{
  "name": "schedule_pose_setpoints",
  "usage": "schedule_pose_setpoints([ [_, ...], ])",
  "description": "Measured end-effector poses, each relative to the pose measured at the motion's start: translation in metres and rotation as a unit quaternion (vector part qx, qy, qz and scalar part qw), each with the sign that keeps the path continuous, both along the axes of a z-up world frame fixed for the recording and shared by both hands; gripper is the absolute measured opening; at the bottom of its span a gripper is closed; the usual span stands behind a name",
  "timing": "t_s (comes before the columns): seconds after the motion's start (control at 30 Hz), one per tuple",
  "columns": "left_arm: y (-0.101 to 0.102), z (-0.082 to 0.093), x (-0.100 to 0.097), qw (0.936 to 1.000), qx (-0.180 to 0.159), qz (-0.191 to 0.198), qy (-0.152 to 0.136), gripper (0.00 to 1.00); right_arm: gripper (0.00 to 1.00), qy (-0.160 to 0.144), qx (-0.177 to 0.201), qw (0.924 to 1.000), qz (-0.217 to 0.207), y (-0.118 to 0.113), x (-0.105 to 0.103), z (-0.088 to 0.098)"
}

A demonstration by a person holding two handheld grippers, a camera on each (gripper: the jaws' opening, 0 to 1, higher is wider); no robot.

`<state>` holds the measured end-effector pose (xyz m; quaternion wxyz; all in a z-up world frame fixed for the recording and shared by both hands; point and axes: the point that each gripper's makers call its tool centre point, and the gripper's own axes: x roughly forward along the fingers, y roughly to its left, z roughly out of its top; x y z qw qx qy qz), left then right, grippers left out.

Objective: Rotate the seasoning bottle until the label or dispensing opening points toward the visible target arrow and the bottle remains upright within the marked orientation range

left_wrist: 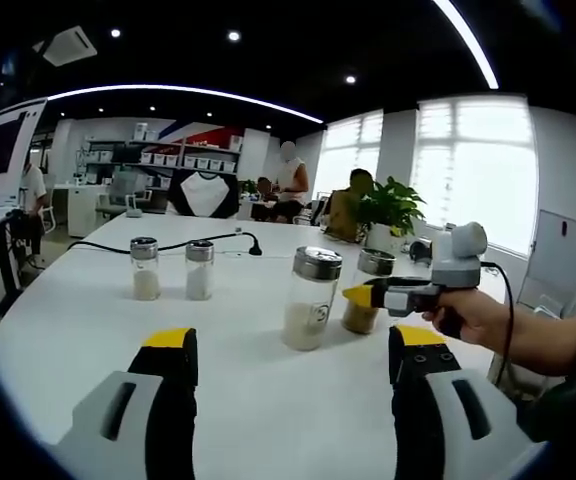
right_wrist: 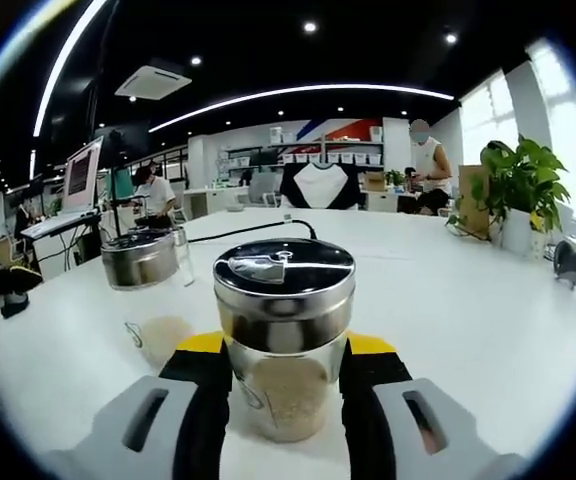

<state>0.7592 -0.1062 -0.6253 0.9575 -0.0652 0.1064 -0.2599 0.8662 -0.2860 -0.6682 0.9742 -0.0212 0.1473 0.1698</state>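
This is an open-plan office or lab workspace. A long white counter (left_wrist: 268, 400) fills the foreground, with a black cable (left_wrist: 168, 243) running across it. Recessed spotlights and curved strip lights (left_wrist: 188, 95) run across a dark ceiling, which also carries a cassette air-conditioning unit (right_wrist: 158, 80). Shelves of white storage boxes (left_wrist: 183, 160) line the far wall. A computer monitor (right_wrist: 81, 175) stands at a desk on one side, with a person (right_wrist: 156, 195) seated nearby. Tall bright windows (left_wrist: 473, 165) and a potted green plant (left_wrist: 390, 212) line the other side.
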Motion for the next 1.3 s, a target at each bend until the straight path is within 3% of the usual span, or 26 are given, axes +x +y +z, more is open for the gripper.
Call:
schedule_pose_setpoints([
  [0.57,0.0,0.002,0.0,1.0,0.001,0.001,-0.002,0.83,0.41,0.003,-0.001,0.9972,0.075,0.004,-0.003,-0.001],
  [0.87,0.003,0.003,0.0,1.0,0.001,0.004,-0.003,0.83,0.41,0.008,0.003,0.9903,0.138,0.008,-0.007,-0.001],
  [1.3,0.0,0.003,0.0,1.0,0.001,0.001,-0.001,0.83,0.41,0.01,0.009,0.982,0.188,0.01,-0.011,-0.001],
])
